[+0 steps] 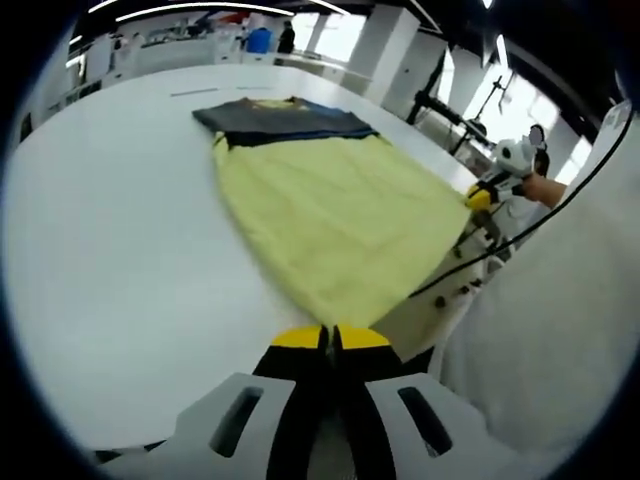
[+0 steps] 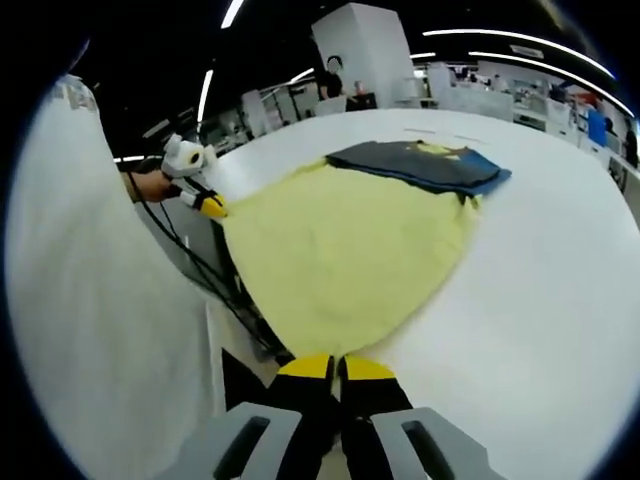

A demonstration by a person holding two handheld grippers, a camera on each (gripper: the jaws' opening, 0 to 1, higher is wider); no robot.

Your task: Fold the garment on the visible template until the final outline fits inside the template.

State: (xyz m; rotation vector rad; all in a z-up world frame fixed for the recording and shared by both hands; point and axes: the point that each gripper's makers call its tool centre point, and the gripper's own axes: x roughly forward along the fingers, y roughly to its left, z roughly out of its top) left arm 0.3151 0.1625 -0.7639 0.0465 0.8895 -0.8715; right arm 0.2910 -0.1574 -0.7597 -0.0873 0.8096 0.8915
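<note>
Presently the garment (image 1: 340, 215) lies spread flat on the white bench (image 1: 120, 230), reaching from the near edge, where the person stands, toward the middle. Its main body is pale yellow, plain and slightly creased; the far end is a dark navy band (image 1: 285, 120) with a hint of blue and yellow at its centre. In the right gripper view the same garment (image 2: 345, 250) tapers toward the near edge, the navy band (image 2: 420, 165) lying farthest in.

Both lower corners of the yellow cloth are held at the near edge of the bench. The left gripper (image 1: 330, 338) has its yellow-tipped jaws pressed together on one corner of the garment. The right gripper (image 2: 338, 368) likewise has its jaws closed on the opposite corner. In the left gripper view the right gripper (image 1: 482, 196) appears at the far corner of the hem, with a hand (image 1: 545, 188) behind it and a black cable trailing down.

A person's white clothing (image 2: 100, 300) stands against the near edge. The bench surface is white around the garment. Beyond it are white pillars, ceiling strip lights and distant workstations.
</note>
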